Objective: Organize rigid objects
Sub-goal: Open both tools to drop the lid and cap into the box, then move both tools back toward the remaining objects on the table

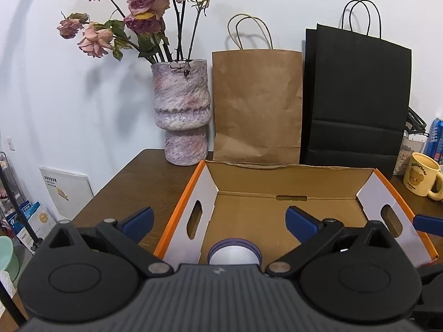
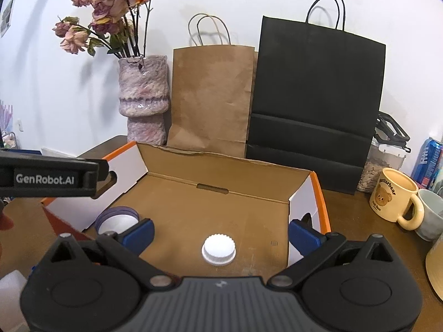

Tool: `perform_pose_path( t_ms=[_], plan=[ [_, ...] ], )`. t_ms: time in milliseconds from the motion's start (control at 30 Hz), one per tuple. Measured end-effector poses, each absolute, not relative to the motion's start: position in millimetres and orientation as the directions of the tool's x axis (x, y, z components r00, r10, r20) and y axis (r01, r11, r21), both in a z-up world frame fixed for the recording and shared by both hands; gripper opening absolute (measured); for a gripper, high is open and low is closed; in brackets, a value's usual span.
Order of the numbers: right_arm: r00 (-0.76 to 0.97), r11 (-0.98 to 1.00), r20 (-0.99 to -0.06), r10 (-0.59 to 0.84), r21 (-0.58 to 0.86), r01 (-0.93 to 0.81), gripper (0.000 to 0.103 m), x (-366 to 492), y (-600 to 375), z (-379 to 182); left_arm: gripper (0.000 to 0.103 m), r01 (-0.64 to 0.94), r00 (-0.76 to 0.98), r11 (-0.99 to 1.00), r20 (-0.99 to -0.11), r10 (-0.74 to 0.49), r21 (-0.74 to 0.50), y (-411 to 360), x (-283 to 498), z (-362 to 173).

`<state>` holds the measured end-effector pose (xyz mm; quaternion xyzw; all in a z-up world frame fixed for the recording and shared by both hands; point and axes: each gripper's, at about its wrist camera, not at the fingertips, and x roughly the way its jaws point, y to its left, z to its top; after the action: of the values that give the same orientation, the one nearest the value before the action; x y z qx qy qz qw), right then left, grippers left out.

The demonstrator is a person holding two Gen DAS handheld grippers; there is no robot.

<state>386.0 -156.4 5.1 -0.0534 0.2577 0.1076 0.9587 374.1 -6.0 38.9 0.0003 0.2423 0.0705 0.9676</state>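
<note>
An open cardboard box [image 1: 288, 174] with orange edges and white end walls sits on the brown table; it also shows in the right wrist view [image 2: 221, 166]. A round purple-rimmed lid [image 1: 234, 251] lies on the box floor just below my open, empty left gripper [image 1: 220, 220]; the right wrist view shows it at the box's left [image 2: 117, 218]. A white ribbed cap [image 2: 218, 249] lies on the box floor between the fingers of my open, empty right gripper [image 2: 220, 231]. The left gripper's body [image 2: 49, 178] reaches in from the left.
A marbled vase [image 1: 181, 113] with dried roses, a brown paper bag [image 1: 257, 105] and a black paper bag [image 1: 357, 96] stand behind the box. A yellow bear mug [image 2: 393, 199], a grey cup [image 2: 432, 214], a jar [image 2: 383, 163] and a blue can [image 2: 427, 163] stand at right.
</note>
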Motion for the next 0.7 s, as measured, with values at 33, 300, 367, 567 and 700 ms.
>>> perform_pose_path(
  t_ms=[33, 300, 367, 567, 700],
  plan=[
    [0.845, 0.971, -0.505, 0.179, -0.046, -0.233, 0.103, 383, -156, 6, 0.103, -0.137, 0.873, 0.990, -0.469, 0.137, 0.034, -6, 372, 39],
    [0.849, 0.972, -0.497, 0.182, -0.039, -0.231, 0.103, 357, -153, 10, 0.103, -0.143, 0.879, 0.989, -0.456, 0.139, 0.024, -1, 345, 47],
    [0.850, 0.972, -0.494, 0.184, -0.037, -0.232, 0.103, 349, -152, 12, 0.103, -0.140, 0.881, 0.990, -0.454, 0.134, 0.020, 0, 337, 49],
    [0.852, 0.972, -0.489, 0.188, -0.032, -0.233, 0.103, 321, -149, 14, 0.103, -0.140, 0.881, 0.990, -0.455, 0.128, 0.008, 10, 310, 50],
    [0.846, 0.971, -0.497, 0.194, -0.027, -0.238, 0.103, 303, -145, 11, 0.103, -0.142, 0.879, 0.990, -0.458, 0.131, 0.010, 16, 290, 48]
  ],
)
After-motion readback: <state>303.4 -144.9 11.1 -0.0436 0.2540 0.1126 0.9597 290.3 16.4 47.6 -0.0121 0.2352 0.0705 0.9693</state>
